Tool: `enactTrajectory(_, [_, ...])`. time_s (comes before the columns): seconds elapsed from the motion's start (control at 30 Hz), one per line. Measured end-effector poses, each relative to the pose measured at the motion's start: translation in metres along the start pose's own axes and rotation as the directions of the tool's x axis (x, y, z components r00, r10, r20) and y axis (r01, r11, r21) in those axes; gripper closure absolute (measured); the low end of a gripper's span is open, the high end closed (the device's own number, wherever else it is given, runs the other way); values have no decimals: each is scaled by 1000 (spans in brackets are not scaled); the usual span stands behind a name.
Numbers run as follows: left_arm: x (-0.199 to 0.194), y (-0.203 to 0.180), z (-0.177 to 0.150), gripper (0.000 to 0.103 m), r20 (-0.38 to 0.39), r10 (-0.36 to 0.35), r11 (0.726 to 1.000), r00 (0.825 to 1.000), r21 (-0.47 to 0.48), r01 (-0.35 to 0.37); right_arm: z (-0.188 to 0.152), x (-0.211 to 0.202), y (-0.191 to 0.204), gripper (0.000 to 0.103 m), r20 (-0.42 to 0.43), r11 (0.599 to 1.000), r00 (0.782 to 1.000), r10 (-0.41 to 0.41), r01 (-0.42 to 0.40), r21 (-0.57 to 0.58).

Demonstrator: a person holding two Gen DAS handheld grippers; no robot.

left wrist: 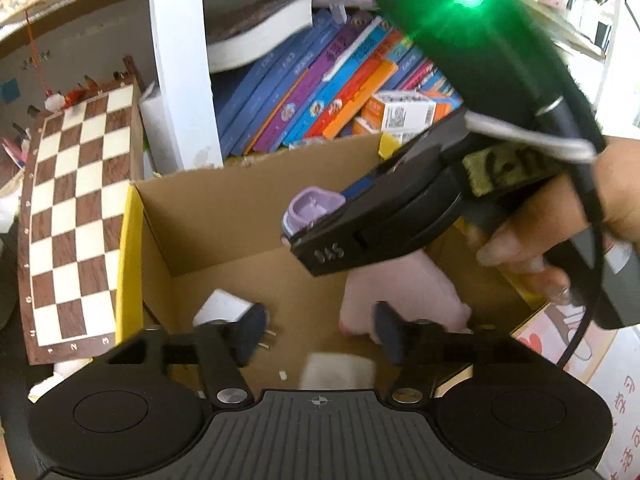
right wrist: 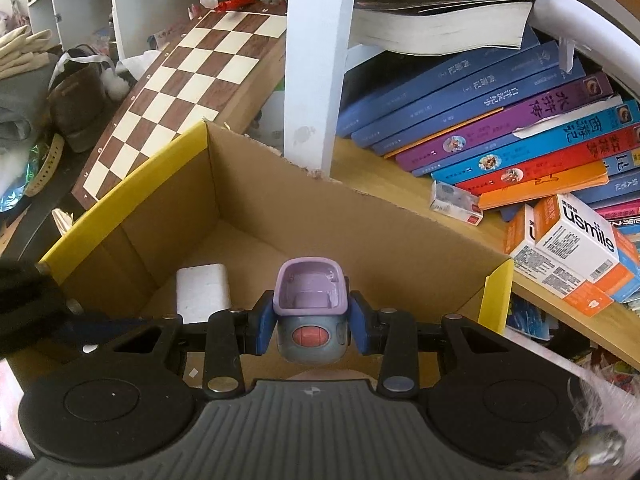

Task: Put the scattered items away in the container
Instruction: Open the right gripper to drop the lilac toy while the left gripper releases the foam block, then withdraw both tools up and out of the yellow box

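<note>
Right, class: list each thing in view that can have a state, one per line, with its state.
Cardboard box: open-topped, partly filled.
White charger: lying in the box, prongs showing.
Pink soft item: resting in the box.
Purple toy: gripped, above the box.
Right gripper: jaws shut on the toy.
Left gripper: jaws open, nothing gripped.

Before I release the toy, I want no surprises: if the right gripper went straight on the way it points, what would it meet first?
Probably the bare floor of the cardboard box, just right of the white charger; depth is unclear. The right gripper holds the purple toy.
</note>
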State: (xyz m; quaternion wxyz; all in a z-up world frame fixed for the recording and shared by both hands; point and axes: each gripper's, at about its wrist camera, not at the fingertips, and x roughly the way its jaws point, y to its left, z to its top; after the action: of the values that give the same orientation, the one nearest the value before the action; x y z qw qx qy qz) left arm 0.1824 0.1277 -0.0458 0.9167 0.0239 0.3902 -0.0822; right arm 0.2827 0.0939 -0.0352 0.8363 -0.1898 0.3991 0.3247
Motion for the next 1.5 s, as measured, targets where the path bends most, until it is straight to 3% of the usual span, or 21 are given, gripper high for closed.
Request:
enactTrajectory(0.07, [-3, -2, 0, 23, 7, 7, 1000, 1000, 5, -7, 0, 1, 0, 67, -3, 1000, 1000, 1, -1, 5])
enactTrajectory(0.2, [-6, -4, 0, 20, 10, 29, 999, 1000, 25, -29, 1, 1, 1, 67, -6, 1000, 1000, 6, -6, 13])
enactTrajectory(0.6, [-22, -3, 4, 19, 55, 44, 999, 998, 12, -45, 3, -20, 4, 61, 45, 1000, 999, 2, -2, 13])
enactTrajectory(0.97, [-55, -11, 1, 19, 124, 59, 998, 991, 13, -61, -3, -76, 7, 57, 150, 999, 989, -7, 0, 44])
enactTrajectory(1.5, [-113, -37, -19, 16, 202, 89, 996, 975, -15, -87, -52, -163, 12, 48, 264, 996, 964, -30, 7, 86])
